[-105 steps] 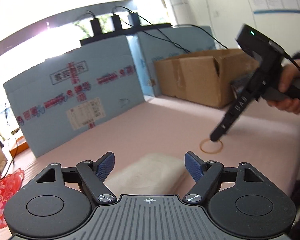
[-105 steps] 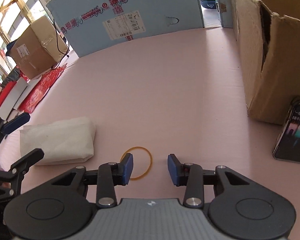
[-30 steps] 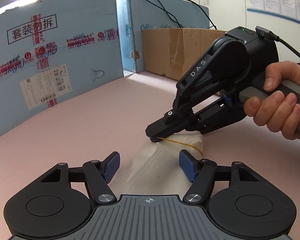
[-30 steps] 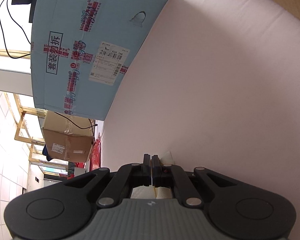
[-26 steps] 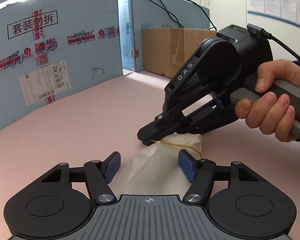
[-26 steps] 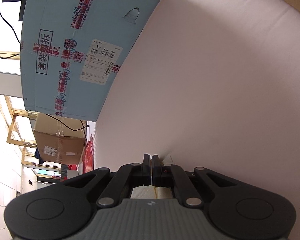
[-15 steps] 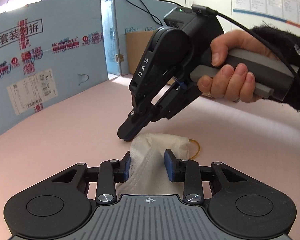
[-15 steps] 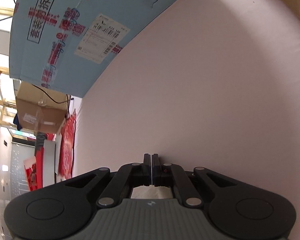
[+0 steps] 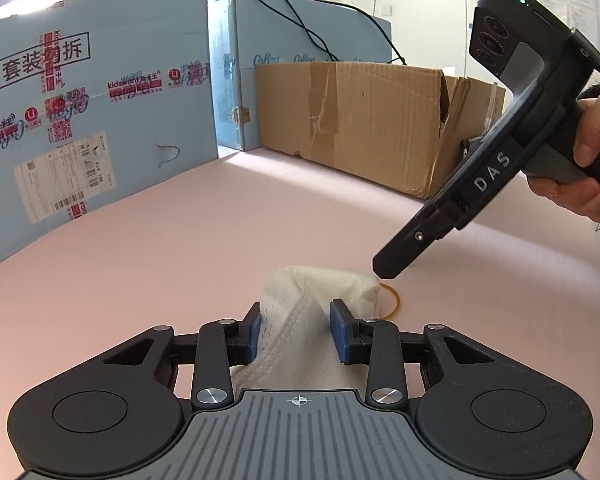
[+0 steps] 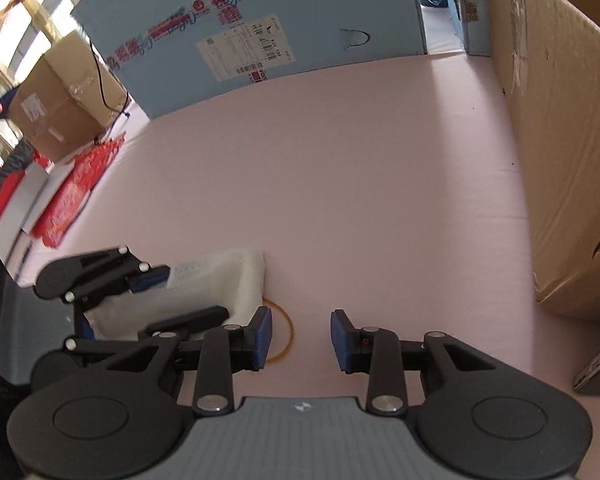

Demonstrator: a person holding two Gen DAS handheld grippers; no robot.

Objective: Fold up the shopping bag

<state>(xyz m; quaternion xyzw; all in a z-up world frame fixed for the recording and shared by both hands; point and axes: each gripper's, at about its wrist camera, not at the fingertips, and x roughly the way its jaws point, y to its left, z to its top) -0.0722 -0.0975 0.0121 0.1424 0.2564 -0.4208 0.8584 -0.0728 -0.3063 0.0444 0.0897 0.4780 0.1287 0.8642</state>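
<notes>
Folded shopping bag (image 9: 320,292), white woven fabric, bunched into a compact bundle on the pink table surface (image 9: 180,240), near edge raised between the blue pads of the left gripper (image 9: 299,330). Jaws narrowed and pressed against both flanks of the bundle: bag held, cloth visibly pinched into a waist there. Judged light, soft and limp, with little stiffness beyond its stitched seams; likely to spring open or slump once released, hence best gripped across the full stack of layers near the middle, not by a single loose edge. Surface texture coarse enough to resist slipping; no fragility apparent.

Yellow rubber band (image 9: 392,304) flat on the table, touching the far right corner of the bag, not around it. Right gripper (image 10: 301,340) hovering just above band and corner, jaws just parted to a moderate gap, nothing between them. Band thin, elastic, flat-lying: awkward to pinch, likely to snap away under stretch.

Brown cardboard box (image 9: 364,120) and blue printed box (image 9: 92,120) well apart, at the table's far side
</notes>
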